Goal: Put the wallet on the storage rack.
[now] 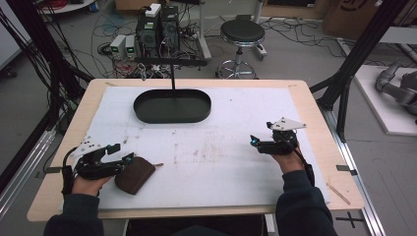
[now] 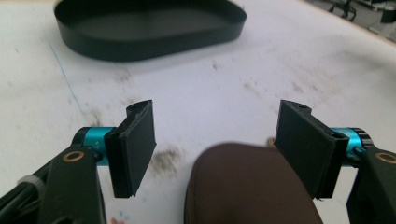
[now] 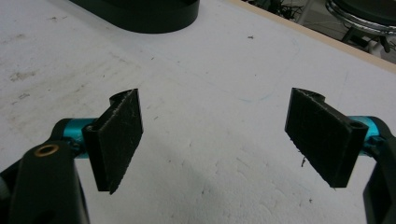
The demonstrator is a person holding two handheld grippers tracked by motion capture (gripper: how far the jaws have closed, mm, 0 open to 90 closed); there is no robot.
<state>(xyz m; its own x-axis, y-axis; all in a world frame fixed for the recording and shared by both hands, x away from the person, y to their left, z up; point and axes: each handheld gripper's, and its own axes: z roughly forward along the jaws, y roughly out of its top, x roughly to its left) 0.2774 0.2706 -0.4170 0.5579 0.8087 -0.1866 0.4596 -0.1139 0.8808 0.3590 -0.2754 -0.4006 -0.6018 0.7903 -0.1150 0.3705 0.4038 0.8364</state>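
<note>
Jaws of the left gripper [image 2: 215, 140] stand wide apart, the soft brown rounded pouch [image 2: 250, 186] lying between them, nearer one pad. The right gripper [image 3: 233, 140] gapes too, over bare white board [image 3: 210, 93]; a black oval tray [image 1: 172, 105] sits well ahead.

— What carries everything here?

— A light wooden table [image 1: 314, 105], nearly all of it covered by a white sheet [image 1: 231, 157] with brownish smudges near its middle.

— And what lies on the sheet?

— A black oval tray [image 1: 172, 105], shallow-walled, near the far edge and slightly left of centre. A brown pouch [image 1: 135, 174] lies flat near the front-left corner, well apart from the tray.

— Anything on the bare wood?

— A thin pale strip [image 1: 339, 193] by the front-right corner.
</note>
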